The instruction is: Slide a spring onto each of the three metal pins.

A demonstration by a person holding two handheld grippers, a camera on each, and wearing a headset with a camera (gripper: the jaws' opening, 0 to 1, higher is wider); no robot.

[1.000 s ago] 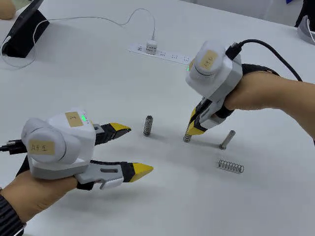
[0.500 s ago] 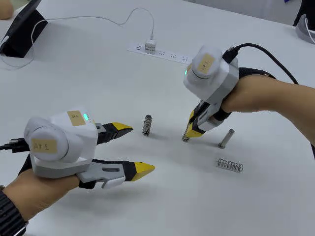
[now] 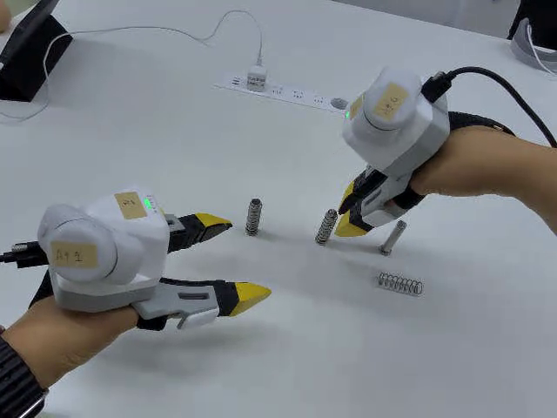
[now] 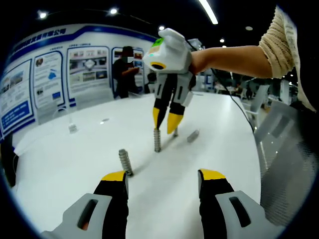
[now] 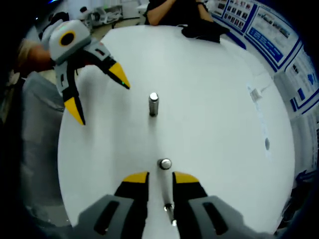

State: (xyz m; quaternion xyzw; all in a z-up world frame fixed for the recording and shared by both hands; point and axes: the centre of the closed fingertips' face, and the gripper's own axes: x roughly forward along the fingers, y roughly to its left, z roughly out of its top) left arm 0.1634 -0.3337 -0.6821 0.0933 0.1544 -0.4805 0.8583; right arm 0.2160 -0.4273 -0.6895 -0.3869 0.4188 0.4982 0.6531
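Close by the right gripper [image 5: 160, 178], a bare pin [image 5: 169, 211], partly hidden.

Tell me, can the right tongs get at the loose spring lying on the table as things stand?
Probably yes. The loose spring lies flat on the bare table, apart from the bare pin. The right tongs hang near it, slightly open and empty. Only that pin stands close to the path.

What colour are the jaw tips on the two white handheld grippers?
Yellow, on the left gripper and the right gripper alike; the head view shows it best.
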